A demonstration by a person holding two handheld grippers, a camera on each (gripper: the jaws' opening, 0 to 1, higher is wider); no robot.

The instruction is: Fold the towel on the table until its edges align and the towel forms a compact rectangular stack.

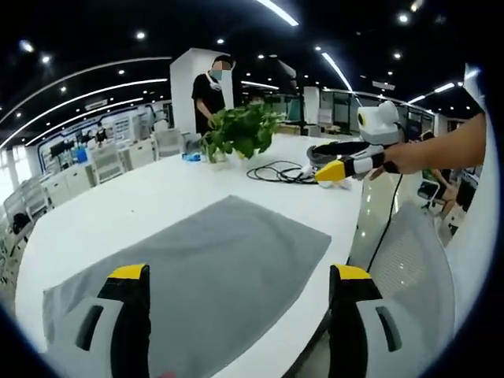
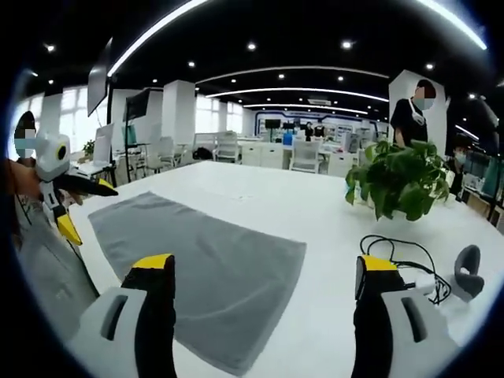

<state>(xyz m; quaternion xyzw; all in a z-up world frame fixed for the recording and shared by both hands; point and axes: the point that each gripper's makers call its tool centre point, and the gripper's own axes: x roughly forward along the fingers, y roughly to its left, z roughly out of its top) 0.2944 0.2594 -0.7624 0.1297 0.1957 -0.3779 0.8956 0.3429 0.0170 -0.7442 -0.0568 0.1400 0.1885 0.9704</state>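
A grey towel lies flat and unfolded on the white table, one long side near the table edge. My left gripper is open, its yellow-tipped jaws wide apart over the towel's near part with nothing between them. My right gripper is also open and empty, hovering above the towel's end. In the left gripper view the right gripper is held in a hand above the table's far right. The right gripper view catches the left gripper beside the towel's far end.
A potted green plant stands on the table beyond the towel, with a coiled black cable and a dark device near it. A person stands behind the plant. A mesh chair sits beside the table edge.
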